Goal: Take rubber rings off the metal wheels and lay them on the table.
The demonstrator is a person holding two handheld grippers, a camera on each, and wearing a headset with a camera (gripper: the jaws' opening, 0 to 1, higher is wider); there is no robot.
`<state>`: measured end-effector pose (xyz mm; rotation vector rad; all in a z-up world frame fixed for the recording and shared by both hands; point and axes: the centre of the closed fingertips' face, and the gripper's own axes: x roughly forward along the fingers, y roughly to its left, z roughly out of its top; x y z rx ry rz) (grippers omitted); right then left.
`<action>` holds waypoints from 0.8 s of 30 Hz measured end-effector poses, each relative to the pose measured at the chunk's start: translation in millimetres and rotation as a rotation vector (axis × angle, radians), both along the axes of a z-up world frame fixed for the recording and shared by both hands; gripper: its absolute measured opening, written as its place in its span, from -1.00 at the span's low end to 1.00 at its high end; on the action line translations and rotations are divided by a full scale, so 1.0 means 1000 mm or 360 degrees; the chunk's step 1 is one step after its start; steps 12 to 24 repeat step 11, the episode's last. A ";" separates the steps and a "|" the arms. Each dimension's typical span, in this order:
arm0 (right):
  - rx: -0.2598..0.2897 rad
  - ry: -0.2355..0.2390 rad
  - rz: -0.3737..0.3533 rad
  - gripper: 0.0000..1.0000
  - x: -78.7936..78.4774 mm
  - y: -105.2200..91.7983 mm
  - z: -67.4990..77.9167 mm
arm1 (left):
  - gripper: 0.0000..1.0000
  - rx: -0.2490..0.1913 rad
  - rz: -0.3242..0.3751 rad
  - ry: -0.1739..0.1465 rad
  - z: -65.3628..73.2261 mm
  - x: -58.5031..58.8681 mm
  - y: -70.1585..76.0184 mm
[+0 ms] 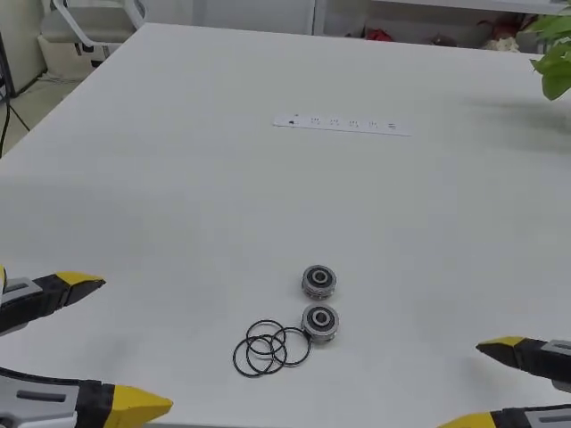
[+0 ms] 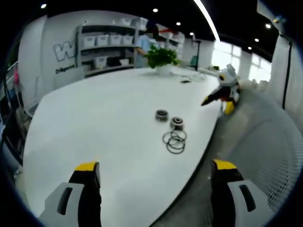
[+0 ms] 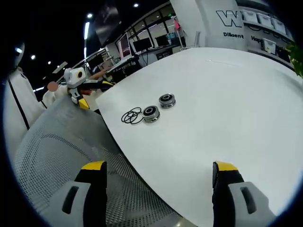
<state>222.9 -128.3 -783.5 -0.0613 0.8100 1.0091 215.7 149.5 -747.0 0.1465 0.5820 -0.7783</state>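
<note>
Firstly, from the head view: lying flat on the white table (image 1: 178, 178), bores facing up, a near wheel (image 1: 320, 322) and a far wheel (image 1: 318, 281), two in all. Just apart from each other, and lined up straight away from both sets of jaws. Round, so no long axis to speak of. Against the near wheel, on the side toward the left gripper (image 1: 138, 345), loose rubber rings (image 1: 268, 348): about four, flat and overlapping, exact count unsure. All of it roughly midway between the left gripper and the right gripper (image 1: 459, 385), a little ahead of the tips. Both spread wide, grasping nothing.

Next, from the left gripper view: own jaws parted and bare. Ahead, slightly right of centre, the rubber rings (image 2: 174, 140) nearest, then the two wheels beyond, then the right gripper (image 2: 220, 92).

Lastly, from the right gripper view: jaws apart, nothing held. Ahead, the far wheel (image 3: 167, 100) and the near wheel (image 3: 151, 113), with the rubber rings (image 3: 132, 116) leftward and the left gripper (image 3: 83, 90) further left.
</note>
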 end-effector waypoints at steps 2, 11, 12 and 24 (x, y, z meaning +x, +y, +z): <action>-0.0002 0.0000 -0.0001 0.80 0.000 0.000 0.000 | 1.00 0.0003 0.0004 -0.0004 0.000 0.001 0.000; -0.0011 0.0000 0.0016 0.80 -0.005 0.002 0.000 | 1.00 0.0010 0.0003 0.0002 -0.002 -0.001 0.000; -0.0011 0.0000 0.0016 0.80 -0.005 0.002 0.000 | 1.00 0.0010 0.0003 0.0002 -0.002 -0.001 0.000; -0.0011 0.0000 0.0016 0.80 -0.005 0.002 0.000 | 1.00 0.0010 0.0003 0.0002 -0.002 -0.001 0.000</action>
